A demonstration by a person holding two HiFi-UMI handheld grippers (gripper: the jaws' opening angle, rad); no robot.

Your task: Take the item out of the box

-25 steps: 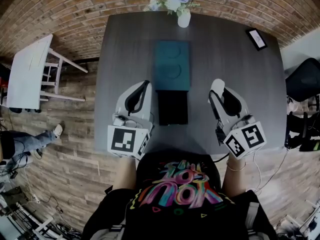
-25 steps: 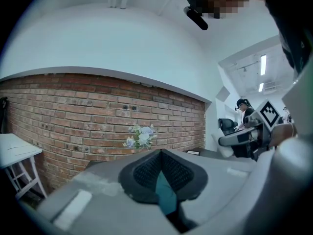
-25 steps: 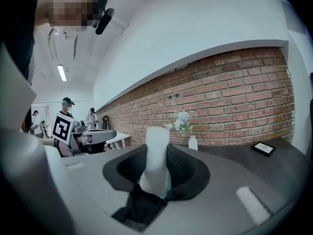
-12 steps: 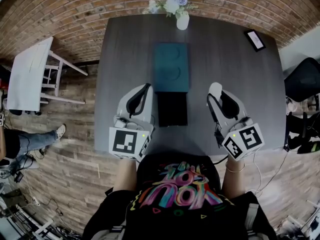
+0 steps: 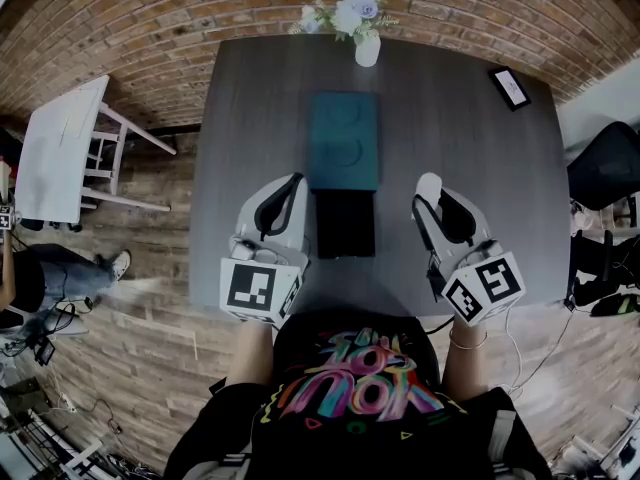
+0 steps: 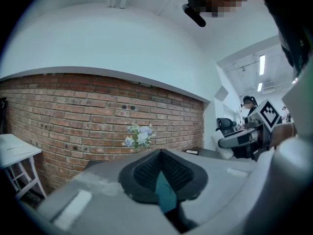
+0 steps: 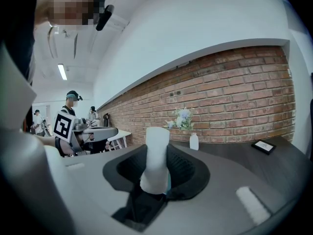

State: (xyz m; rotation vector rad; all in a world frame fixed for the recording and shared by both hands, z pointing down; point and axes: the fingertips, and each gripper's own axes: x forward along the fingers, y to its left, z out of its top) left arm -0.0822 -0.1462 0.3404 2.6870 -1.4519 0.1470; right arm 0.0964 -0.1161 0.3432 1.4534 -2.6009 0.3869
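Note:
A black box (image 5: 345, 223) stands open on the dark grey table (image 5: 460, 118), between my two grippers. Just beyond it lies a teal piece (image 5: 345, 140) with two round hollows. My right gripper (image 5: 430, 186) hovers to the right of the box, shut on a white cylinder (image 7: 156, 155) that stands up between the pads; the cylinder (image 5: 429, 182) shows as a white cap in the head view. The left gripper (image 5: 294, 180) is to the left of the box, with its jaws together (image 6: 160, 153) and nothing held.
A white vase of flowers (image 5: 367, 44) stands at the table's far edge, and a small framed card (image 5: 510, 88) lies at the far right corner. A white side table (image 5: 60, 148) is on the left and a black chair (image 5: 605, 158) on the right. People stand in the background.
Both grippers hold their places beside the box. Only the head camera has shifted a little, and a person's leg at the left has moved.

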